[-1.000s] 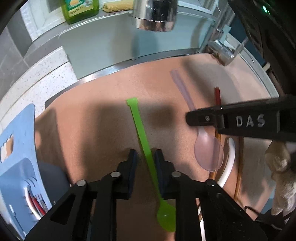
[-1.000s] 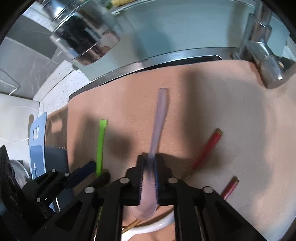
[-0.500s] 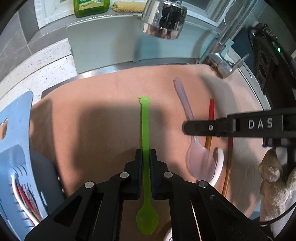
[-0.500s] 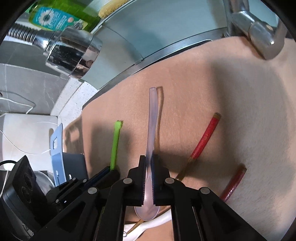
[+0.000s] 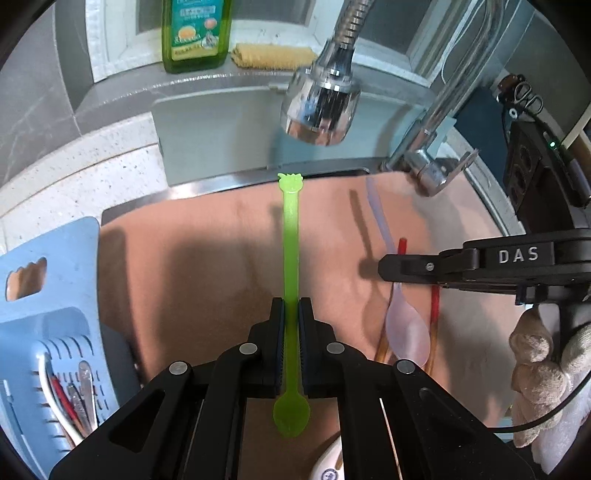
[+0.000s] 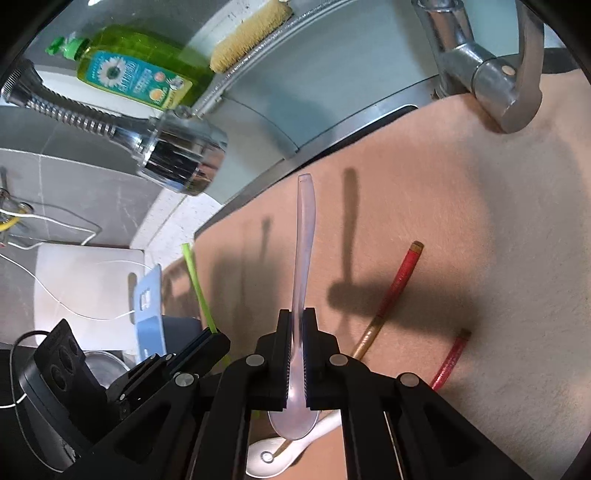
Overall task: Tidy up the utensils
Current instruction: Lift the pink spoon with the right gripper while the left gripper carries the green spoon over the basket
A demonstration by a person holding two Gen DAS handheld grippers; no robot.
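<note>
A: What's closest in the left wrist view?

B: The left gripper (image 5: 291, 314), its jaws clamped on the handle of a green plastic spoon (image 5: 290, 258). The bowl hangs below the fingers, and the handle runs up past them to a small shaped tip.

A: And the other one?

B: The right gripper (image 6: 296, 325) is pinched tight on a translucent pale spoon (image 6: 303, 258), gripped just above the bowl, with the handle pointing away from the camera. In the left view the same gripper comes in from the right, held by a gloved hand (image 5: 543, 373).

A: What lies under them?

B: A tan mat (image 6: 480, 229). On it are two red chopsticks (image 6: 391, 291), well apart from each other, and a white ceramic spoon (image 6: 280, 454) near the lower edge, just below the pale spoon's bowl.

A: Anything off to the side?

B: A blue utensil holder (image 5: 55, 354) at the left, already holding a few utensils; I cannot tell which ones exactly.

A: Further back?

B: The chrome faucet head (image 5: 319, 107) over the sink, then a green dish soap bottle (image 5: 195, 33) and a yellow sponge (image 5: 273, 55) on the ledge behind.
</note>
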